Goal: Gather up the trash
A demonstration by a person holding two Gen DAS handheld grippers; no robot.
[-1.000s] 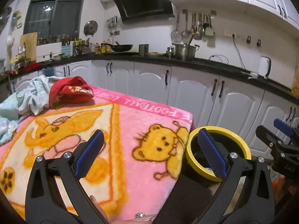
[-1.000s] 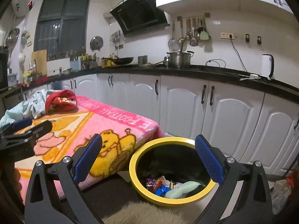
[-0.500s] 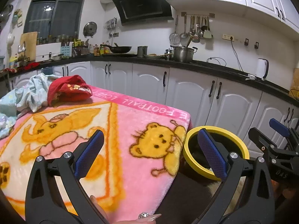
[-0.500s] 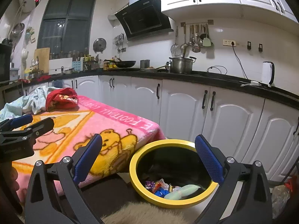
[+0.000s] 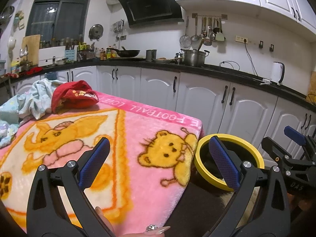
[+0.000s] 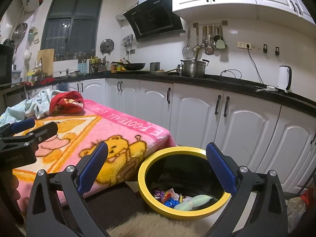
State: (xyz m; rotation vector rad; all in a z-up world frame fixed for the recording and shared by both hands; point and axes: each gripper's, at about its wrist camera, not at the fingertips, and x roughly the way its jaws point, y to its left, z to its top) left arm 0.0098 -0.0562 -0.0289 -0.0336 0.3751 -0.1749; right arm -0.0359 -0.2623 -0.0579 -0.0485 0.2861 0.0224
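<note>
Trash (image 6: 177,196): wrappers and a pale green piece lay in the bottom of the yellow-rimmed bin (image 6: 147,165), which stood on the floor just past the corner of the tabletop (image 5: 126,179). Your right hand-held gripper (image 6: 157,169) hung above the bin, jaws spread wide, nothing between them; the trash sat below and ahead of its right finger.

Your left hand-held gripper (image 5: 158,163) hovered over the pink cartoon blanket (image 5: 98,130) covering the tabletop, jaws likewise wide and empty, the bin just beyond its right finger.

Surroundings: a red cap (image 5: 75,96) and a pale blue crumpled cloth (image 5: 35,98) at the blanket's far left; white cabinets (image 6: 197,114) behind; a pot (image 6: 193,67) and a wok (image 6: 132,65) on the black counter.

Your fingertips (image 5: 156,229) showed at the lower edge of the left view.
</note>
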